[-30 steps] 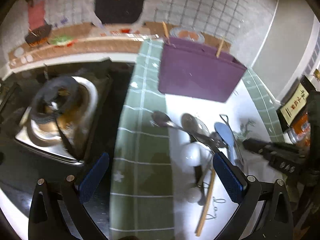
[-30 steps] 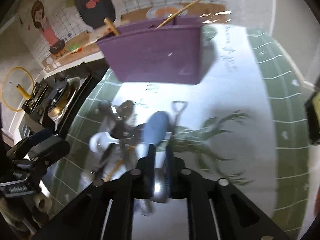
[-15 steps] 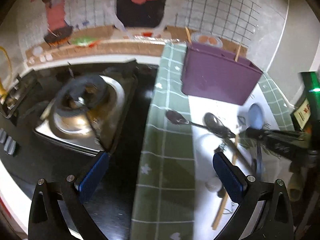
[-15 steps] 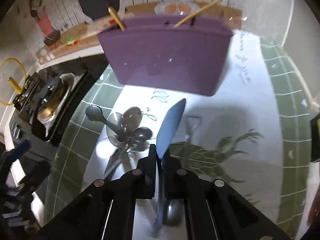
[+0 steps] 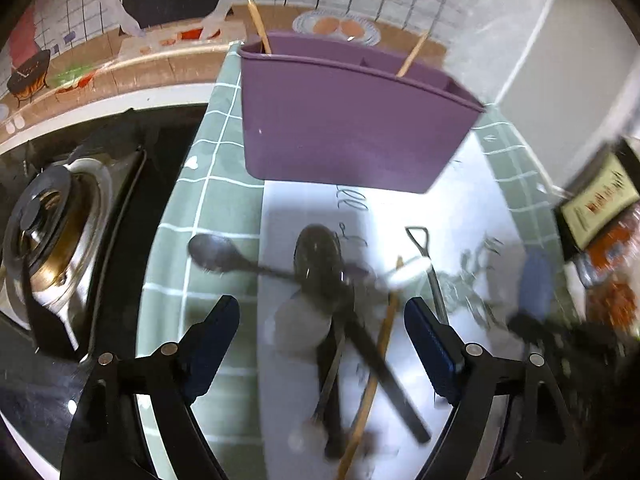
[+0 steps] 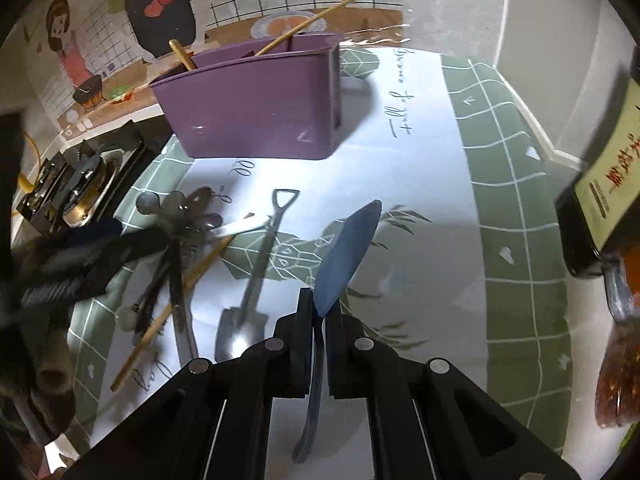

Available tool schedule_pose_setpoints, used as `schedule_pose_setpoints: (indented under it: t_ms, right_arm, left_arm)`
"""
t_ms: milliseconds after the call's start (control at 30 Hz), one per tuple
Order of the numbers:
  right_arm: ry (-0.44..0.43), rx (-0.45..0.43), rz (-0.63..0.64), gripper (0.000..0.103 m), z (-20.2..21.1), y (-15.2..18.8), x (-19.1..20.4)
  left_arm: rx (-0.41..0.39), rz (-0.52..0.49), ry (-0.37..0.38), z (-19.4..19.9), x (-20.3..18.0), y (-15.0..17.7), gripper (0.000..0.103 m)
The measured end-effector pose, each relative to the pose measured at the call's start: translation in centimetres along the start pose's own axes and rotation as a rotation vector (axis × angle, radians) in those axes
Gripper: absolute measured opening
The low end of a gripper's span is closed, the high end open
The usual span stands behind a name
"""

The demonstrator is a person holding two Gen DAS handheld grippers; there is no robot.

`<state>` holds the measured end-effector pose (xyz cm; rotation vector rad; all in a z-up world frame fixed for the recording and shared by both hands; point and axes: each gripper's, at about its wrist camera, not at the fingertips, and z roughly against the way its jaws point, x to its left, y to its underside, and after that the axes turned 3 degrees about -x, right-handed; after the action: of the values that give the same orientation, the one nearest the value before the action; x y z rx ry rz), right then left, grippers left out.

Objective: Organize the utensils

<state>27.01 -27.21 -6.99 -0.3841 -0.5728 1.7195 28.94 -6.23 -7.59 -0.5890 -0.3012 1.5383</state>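
My right gripper (image 6: 318,312) is shut on a blue spoon (image 6: 348,248), held above the mat with its bowl pointing up and forward. The purple utensil holder (image 6: 256,108) stands at the back with two chopsticks in it; it also shows in the left wrist view (image 5: 348,120). My left gripper (image 5: 322,340) is open and empty over a pile of metal spoons (image 5: 320,260), a white spoon and a wooden chopstick (image 5: 368,396). A shovel-shaped metal spoon (image 6: 256,280) lies on the mat beside the pile.
A gas stove (image 5: 52,232) sits left of the green-checked mat (image 5: 200,208). A dark box (image 6: 600,184) and a packet of red food (image 6: 620,360) stand at the right edge. A tiled wall runs behind the holder.
My right gripper has lifted the blue spoon off the pile and carried it right. My left gripper has swung back over the utensil pile, closer to the holder.
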Motion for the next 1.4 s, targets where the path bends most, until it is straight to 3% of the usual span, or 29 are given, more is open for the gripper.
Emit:
schedule_pose_setpoints:
  t_ms: [67,133,200,467,700,767,900,1067,1133,1167,1200,1267,1400]
  right_arm:
    - [-0.004,-0.006,-0.003,0.005,0.2,0.1,-0.1]
    - [-0.008,-0.013,-0.004,0.005,0.5,0.3,-0.1]
    - [-0.026,-0.013,-0.006,0.005,0.6,0.3,0.0]
    - [-0.075,-0.056,0.008,0.004,1.6,0.0,0.6]
    - [-0.098,-0.089,0.06,0.004,2.7,-0.6,1.8]
    - [-0.103,-0.067,0.084,0.005,2.2,-0.7,2.0]
    - [-0.028,-0.045,0.068,0.022,-0.3,-1.1,1.6]
    - [0.038,0.008,0.018,0.055,-3.5,-1.4,1.5]
    - [0.043,0.018,0.016,0.051,-4.1,-1.4,1.7]
    - [0.03,0.032,0.016,0.032,-4.4,-1.4,1.7]
    - [0.037,0.035,0.026,0.027,-4.3,-1.4,1.9]
    - [0.047,0.027,0.046,0.006,-3.8,-1.4,2.1]
    - [0.066,-0.025,0.05,0.005,-1.6,-1.4,1.8]
  left_arm:
    - [0.005,-0.01,-0.032,-1.0,-0.7,-0.5,0.076]
    - [0.013,-0.033,-0.048,-2.1,-1.4,-0.7,0.04]
    - [0.004,-0.046,-0.032,-2.5,-1.3,-0.5,0.032]
    - [-0.11,-0.099,0.054,2.8,0.8,0.4,0.031]
    - [-0.189,-0.049,0.079,7.6,3.0,0.5,0.031]
    - [-0.202,-0.04,0.076,8.2,3.3,0.5,0.025]
    - [-0.218,-0.031,0.071,9.0,3.9,0.6,0.021]
    - [-0.219,0.002,0.073,9.1,4.9,0.9,0.021]
    - [-0.197,0.043,0.057,8.6,6.0,0.8,0.021]
    - [-0.191,0.062,0.043,8.4,6.5,0.8,0.021]
    - [-0.18,0.084,0.033,8.2,7.2,0.8,0.022]
    - [-0.138,0.139,0.019,7.5,8.5,0.9,0.027]
    - [-0.034,0.17,-0.002,5.1,9.2,1.5,0.052]
